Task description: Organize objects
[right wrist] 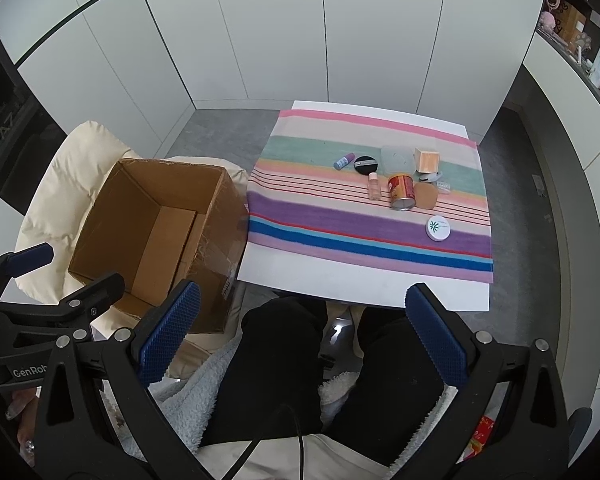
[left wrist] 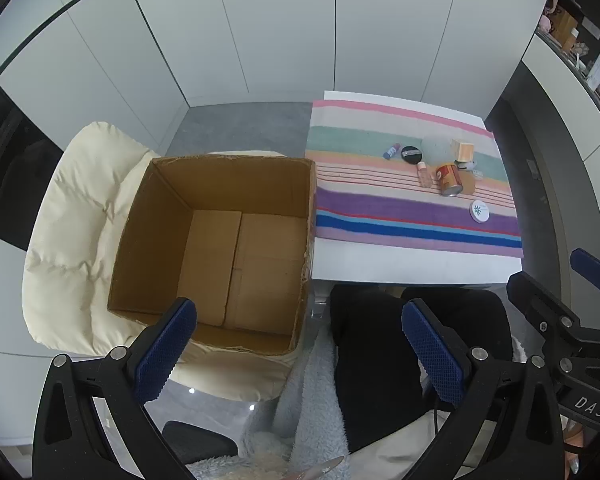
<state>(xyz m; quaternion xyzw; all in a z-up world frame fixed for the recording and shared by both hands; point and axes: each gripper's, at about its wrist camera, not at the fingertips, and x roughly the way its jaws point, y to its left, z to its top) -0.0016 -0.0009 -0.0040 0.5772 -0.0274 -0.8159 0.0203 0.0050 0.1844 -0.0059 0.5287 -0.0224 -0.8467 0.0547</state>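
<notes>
Left gripper (left wrist: 300,344): jaws spread wide, nothing held, above the person's lap.
Right gripper (right wrist: 304,336): likewise released, empty.
Cardboard box (left wrist: 228,184): open, on a cream cushion (left wrist: 80,216), beside the table.
Striped cloth (right wrist: 300,216): covers the white table (right wrist: 340,284).
Red can (right wrist: 402,192): lying mid-cloth among small cosmetics.
White round tin (right wrist: 438,228): nearer, apart.

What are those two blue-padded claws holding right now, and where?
Nothing. The left gripper and the right gripper both stand open and bare above the person's lap.

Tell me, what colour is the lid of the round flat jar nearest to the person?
White, with a small green mark, on the round jar; the right wrist view shows it best.
</notes>
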